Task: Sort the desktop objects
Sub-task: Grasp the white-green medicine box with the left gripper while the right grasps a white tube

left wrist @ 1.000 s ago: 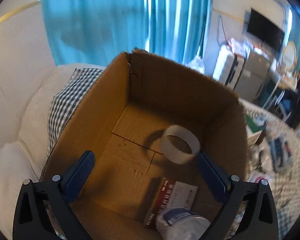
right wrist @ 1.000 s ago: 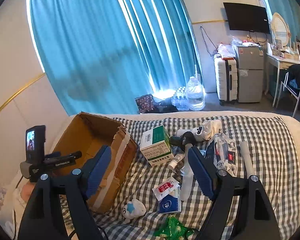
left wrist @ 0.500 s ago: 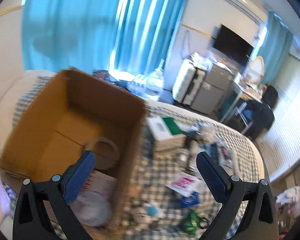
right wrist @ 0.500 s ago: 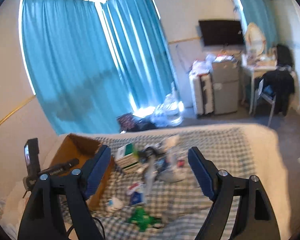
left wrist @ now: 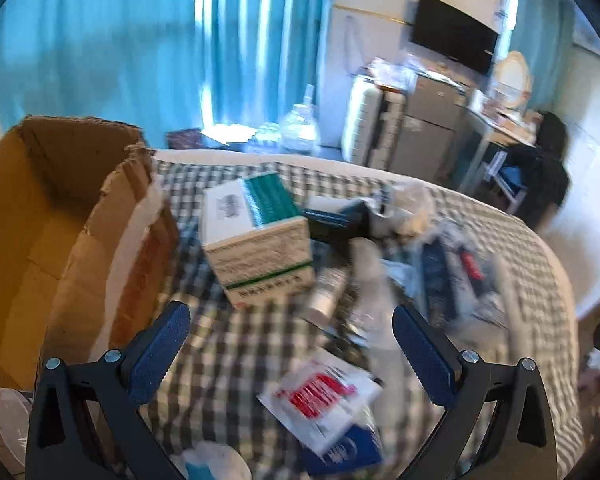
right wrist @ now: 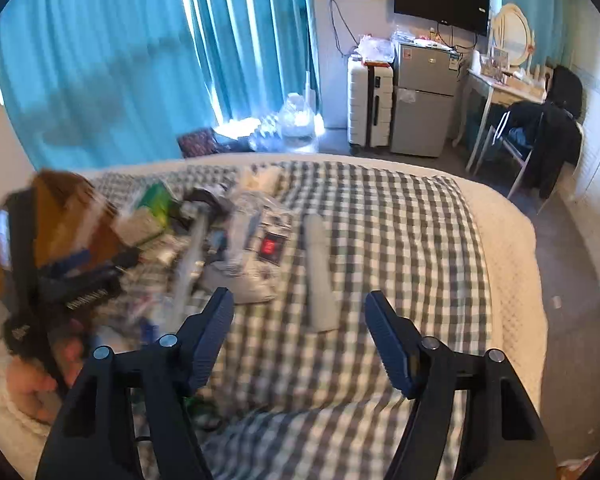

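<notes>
A checked bed (right wrist: 400, 240) holds a cardboard box (left wrist: 52, 232) at its left; a green-and-white carton (left wrist: 256, 236) lies just beside the box; left gripper (left wrist: 290, 352) spread, empty; right gripper (right wrist: 298, 332) closing, nothing between.

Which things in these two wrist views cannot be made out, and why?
- Left wrist view: cardboard box floor, hidden by its wall and the frame edge.
- Left wrist view: red-and-white packet print, blurred.
- Right wrist view: clutter pile, smeared by motion.
- Right wrist view: grey tube label, blurred.
</notes>
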